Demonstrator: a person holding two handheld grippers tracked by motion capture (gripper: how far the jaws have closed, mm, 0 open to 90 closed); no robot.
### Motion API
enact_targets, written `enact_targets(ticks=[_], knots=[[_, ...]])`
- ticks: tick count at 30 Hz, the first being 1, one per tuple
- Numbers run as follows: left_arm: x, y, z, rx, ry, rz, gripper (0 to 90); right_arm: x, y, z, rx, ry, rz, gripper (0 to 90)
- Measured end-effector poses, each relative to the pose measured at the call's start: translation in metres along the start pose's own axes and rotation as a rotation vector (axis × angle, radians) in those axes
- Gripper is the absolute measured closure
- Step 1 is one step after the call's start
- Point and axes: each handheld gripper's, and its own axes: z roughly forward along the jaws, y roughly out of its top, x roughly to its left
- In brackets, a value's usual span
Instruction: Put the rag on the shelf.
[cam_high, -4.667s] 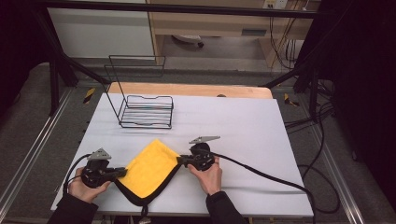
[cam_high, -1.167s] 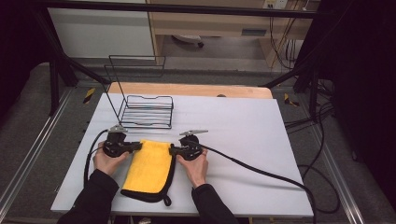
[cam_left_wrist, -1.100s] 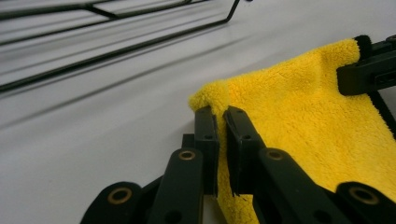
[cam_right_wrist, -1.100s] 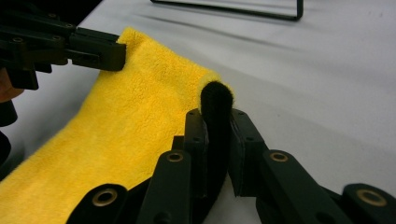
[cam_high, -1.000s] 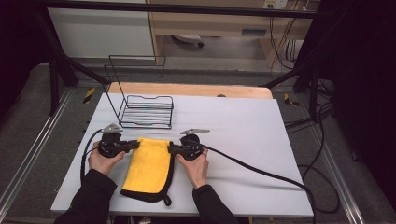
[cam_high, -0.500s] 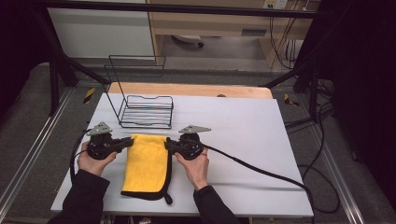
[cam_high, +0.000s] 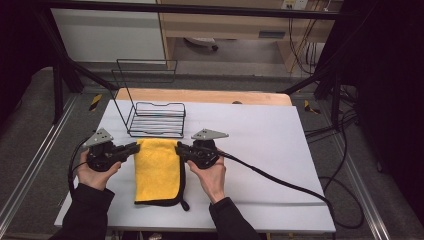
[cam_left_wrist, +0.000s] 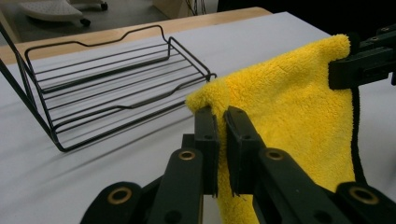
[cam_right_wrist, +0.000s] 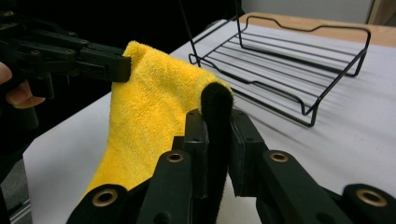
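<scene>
High view, bottom of frame: two dark sleeves come in, a hand on each gripper. Left hand (cam_high: 92, 172) sits lower left, right hand (cam_high: 210, 176) lower centre.

Yellow cloth (cam_high: 157, 170) lies between them on the white table (cam_high: 280, 150), long axis running toward the viewer, with a black edge trim (cam_high: 182, 182) down its right side and across the near end. Its far edge is raised off the table between the grippers; the rest lies flat.

Left gripper (cam_high: 136, 147): jaws nearly closed, clamped on the cloth's far left corner. In the left gripper view (cam_left_wrist: 220, 122) yellow pile bulges above the jaw tips, only a thin gap between the pads.

Right gripper (cam_high: 178, 149): jaws pinched on the far right corner. The right gripper view (cam_right_wrist: 217, 122) shows the black trim squeezed between the two pads, cloth (cam_right_wrist: 149, 126) draping off to frame left toward the other gripper.

Grey three-cornered plates top both grippers. A black cable (cam_high: 280, 179) runs from the right gripper to the table's right edge.

Just beyond the cloth's far edge, upper centre-left: black wire rack (cam_high: 156, 119), empty, tall back frame rising behind it. Close to the cloth but apart. Behind the white table, a wooden strip (cam_high: 200, 96).
</scene>
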Motion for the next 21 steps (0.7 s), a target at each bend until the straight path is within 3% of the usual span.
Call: enact_targets(ticks=[21], knots=[[-0.014,0.02,-0.025,-0.146,0.036,0.019,83.4,0.014,0.031,-0.022,-0.084,-0.018,-0.111,79.5]])
